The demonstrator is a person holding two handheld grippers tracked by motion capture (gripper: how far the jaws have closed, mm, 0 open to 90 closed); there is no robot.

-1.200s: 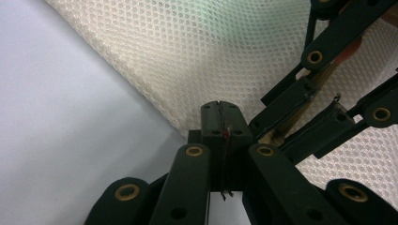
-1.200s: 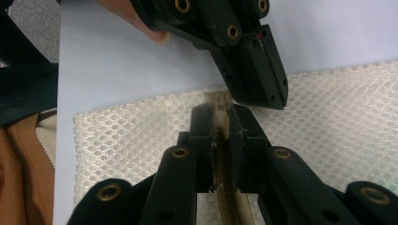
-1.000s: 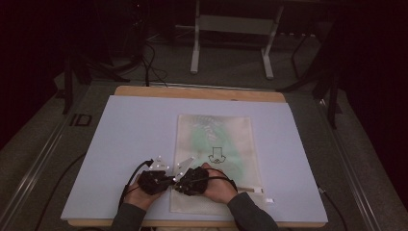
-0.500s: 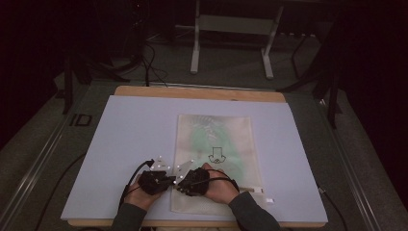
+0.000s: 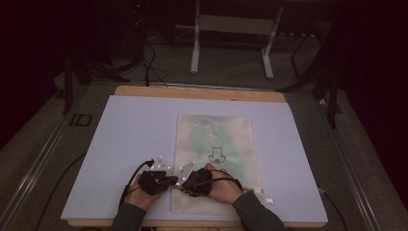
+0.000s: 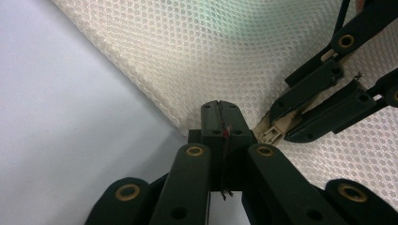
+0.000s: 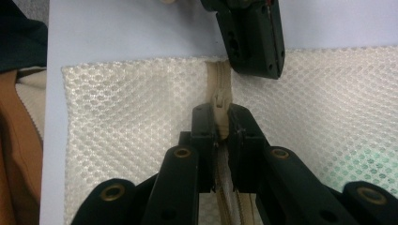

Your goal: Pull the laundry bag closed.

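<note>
The mesh bag (image 5: pixel 216 159) lies flat on the counter (image 5: pixel 120 130). The right hand-held gripper (image 7: pixel 224 124) pinches its zipper pull (image 7: pixel 219 101); the left hand-held gripper (image 6: pixel 219 119), jaws closed together, pins the bag's edge beside it. Pull straight along the zipper, anchoring firmly.

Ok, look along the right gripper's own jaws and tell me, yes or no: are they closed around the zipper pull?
Yes, in the right gripper view the right gripper has its two jaws pressed against either side of the beige zipper pull on the mesh bag.
</note>
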